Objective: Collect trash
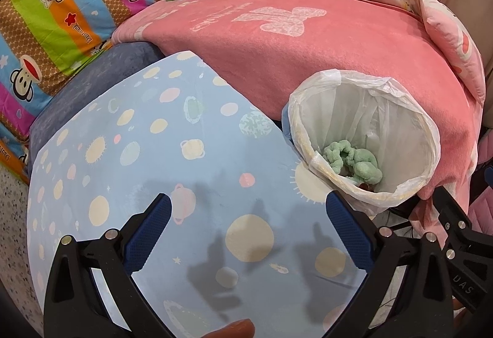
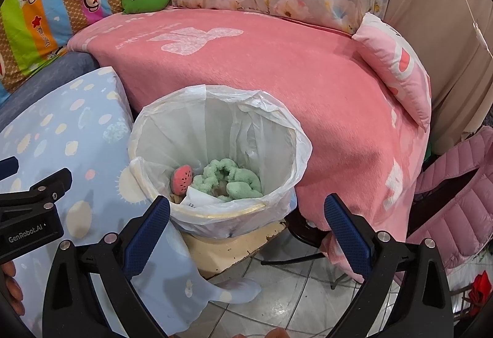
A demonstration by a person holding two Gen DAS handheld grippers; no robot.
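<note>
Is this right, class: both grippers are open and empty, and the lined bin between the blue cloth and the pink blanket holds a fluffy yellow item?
Not quite. The fluffy item in the lined bin is green, not yellow, as the right wrist view shows. The rest stands: the left gripper and right gripper are open and empty.

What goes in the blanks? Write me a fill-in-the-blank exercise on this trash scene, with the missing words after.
1. The bin is lined with a white plastic ____.
2. Inside the bin, the fluffy item is ____ in colour.
3. Beside it lies a small pink toy shaped like a slice of ____.
4. The left hand-held gripper and the right hand-held gripper are both ____, holding nothing.

Missing words: bag; green; watermelon; open
</note>
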